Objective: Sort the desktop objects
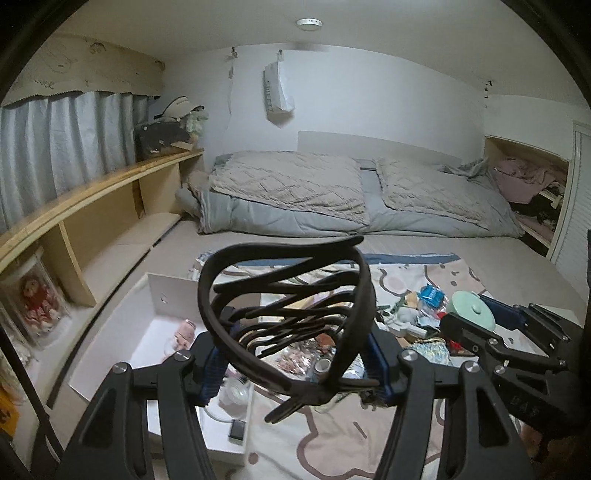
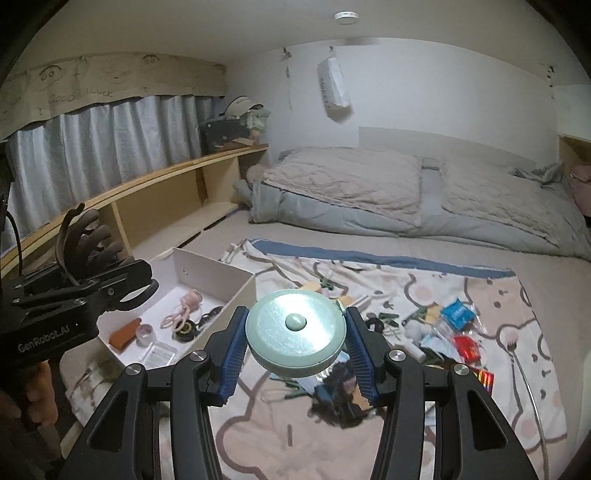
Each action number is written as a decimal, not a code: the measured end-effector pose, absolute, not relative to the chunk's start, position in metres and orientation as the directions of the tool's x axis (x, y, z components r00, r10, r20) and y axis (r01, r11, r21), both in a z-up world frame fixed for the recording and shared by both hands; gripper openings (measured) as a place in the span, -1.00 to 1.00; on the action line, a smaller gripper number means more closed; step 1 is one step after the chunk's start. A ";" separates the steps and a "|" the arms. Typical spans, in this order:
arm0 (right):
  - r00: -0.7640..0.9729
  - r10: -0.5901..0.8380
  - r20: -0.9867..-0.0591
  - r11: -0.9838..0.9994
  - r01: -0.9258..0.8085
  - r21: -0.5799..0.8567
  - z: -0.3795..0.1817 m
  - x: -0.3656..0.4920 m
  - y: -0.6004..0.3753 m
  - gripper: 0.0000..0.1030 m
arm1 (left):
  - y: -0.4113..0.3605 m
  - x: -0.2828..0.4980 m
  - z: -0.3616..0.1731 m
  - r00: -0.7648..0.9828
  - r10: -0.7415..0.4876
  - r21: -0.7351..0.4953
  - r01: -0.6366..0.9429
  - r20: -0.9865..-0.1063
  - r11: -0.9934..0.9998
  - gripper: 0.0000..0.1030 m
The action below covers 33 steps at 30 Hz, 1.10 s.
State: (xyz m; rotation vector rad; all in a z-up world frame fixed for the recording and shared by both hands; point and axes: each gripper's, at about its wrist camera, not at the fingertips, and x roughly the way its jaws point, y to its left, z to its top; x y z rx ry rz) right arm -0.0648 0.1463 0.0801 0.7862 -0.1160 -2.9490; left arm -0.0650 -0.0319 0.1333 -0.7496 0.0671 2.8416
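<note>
Headbands (image 1: 291, 317) between left tongs (image 1: 295, 363)

Dim, cool indoor light — ceiling lamp (image 1: 309, 23) unlit-looking; heavy fisheye bending, black vignette corners; foreground clutter slightly motion-blurred.

Setting: a home bedroom, low ceiling. Straight ahead of both tongs, well beyond the fingertips, a bed (image 1: 354, 195) with grey quilted bedding against a white wall. To the left of the tongs, a long wooden shelf unit (image 2: 177, 177) under a grey curtain (image 2: 110, 140); bags and a cap sit on its far end. A white bag (image 1: 277, 92) hangs on the wall above the bed. Below the tongs, a patterned blanket (image 2: 406, 280) strewn with small household clutter, and a white open box (image 2: 218, 273) to the left.
</note>
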 end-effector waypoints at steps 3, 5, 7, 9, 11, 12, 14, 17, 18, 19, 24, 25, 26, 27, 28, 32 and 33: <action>-0.855 -0.121 -0.504 -0.991 0.080 0.103 0.089 -0.077 0.142 0.01 | -0.038 -0.071 0.139 -0.856 0.166 0.002 -0.192 -0.490 -0.981 0.22; -0.852 -0.122 -0.508 -0.992 0.089 0.090 0.095 -0.083 0.137 0.01 | -0.044 -0.078 0.142 -0.858 0.152 0.001 -0.175 -0.490 -0.985 0.22; -0.850 -0.129 -0.511 -0.992 0.104 0.077 0.102 -0.093 0.131 0.01 | -0.049 -0.085 0.144 -0.862 0.141 -0.004 -0.159 -0.488 -0.987 0.22; -0.848 -0.143 -0.511 -0.990 0.120 0.078 0.108 -0.102 0.126 0.01 | -0.055 -0.094 0.144 -0.864 0.128 -0.013 -0.139 -0.487 -0.990 0.22; -0.845 -0.158 -0.511 -0.987 0.135 0.081 0.111 -0.111 0.122 0.01 | -0.059 -0.102 0.142 -0.863 0.120 -0.026 -0.123 -0.491 -0.992 0.22; -0.845 -0.167 -0.509 -0.986 0.145 0.082 0.113 -0.116 0.119 0.01 | -0.061 -0.107 0.141 -0.862 0.113 -0.033 -0.111 -0.494 -0.993 0.22; -0.845 -0.181 -0.504 -0.983 0.163 0.079 0.114 -0.123 0.114 0.01 | -0.065 -0.117 0.139 -0.862 0.099 -0.042 -0.090 -0.498 -0.995 0.22; -0.837 -0.207 -0.506 -0.978 0.196 0.076 0.112 -0.138 0.106 0.01 | -0.072 -0.134 0.133 -0.859 0.069 -0.043 -0.055 -0.507 -0.998 0.22; -0.830 -0.220 -0.513 -0.975 0.210 0.079 0.109 -0.145 0.102 0.01 | -0.074 -0.137 0.131 -0.858 0.059 -0.041 -0.044 -0.510 -0.998 0.22; -0.825 -0.228 -0.517 -0.973 0.218 0.081 0.107 -0.149 0.101 0.01 | -0.077 -0.141 0.128 -0.857 0.046 -0.038 -0.031 -0.513 -0.999 0.22; -0.803 -0.271 -0.531 -0.960 0.263 0.093 0.092 -0.174 0.087 0.01 | -0.089 -0.160 0.117 -0.842 -0.028 0.010 0.027 -0.539 -1.000 0.22; -0.798 -0.279 -0.535 -0.958 0.266 0.103 0.088 -0.178 0.086 0.01 | -0.092 -0.162 0.115 -0.837 -0.042 0.016 0.039 -0.546 -0.999 0.22; -0.792 -0.285 -0.540 -0.957 0.268 0.113 0.084 -0.182 0.084 0.01 | -0.095 -0.165 0.113 -0.831 -0.054 0.018 0.052 -0.554 -0.998 0.22; -0.784 -0.294 -0.546 -0.955 0.268 0.128 0.079 -0.188 0.082 0.01 | -0.100 -0.167 0.111 -0.824 -0.066 0.015 0.069 -0.563 -0.997 0.22; -0.779 -0.302 -0.550 -0.953 0.269 0.142 0.076 -0.191 0.081 0.01 | -0.104 -0.170 0.110 -0.820 -0.074 0.013 0.080 -0.567 -0.997 0.22; -0.753 -0.313 -0.579 -0.949 0.269 0.163 0.060 -0.208 0.072 0.01 | -0.120 -0.170 0.107 -0.815 -0.126 0.038 0.127 -0.565 -0.991 0.22; -0.747 -0.313 -0.586 -0.949 0.272 0.159 0.057 -0.212 0.069 0.01 | -0.124 -0.169 0.105 -0.814 -0.135 0.047 0.132 -0.564 -0.990 0.22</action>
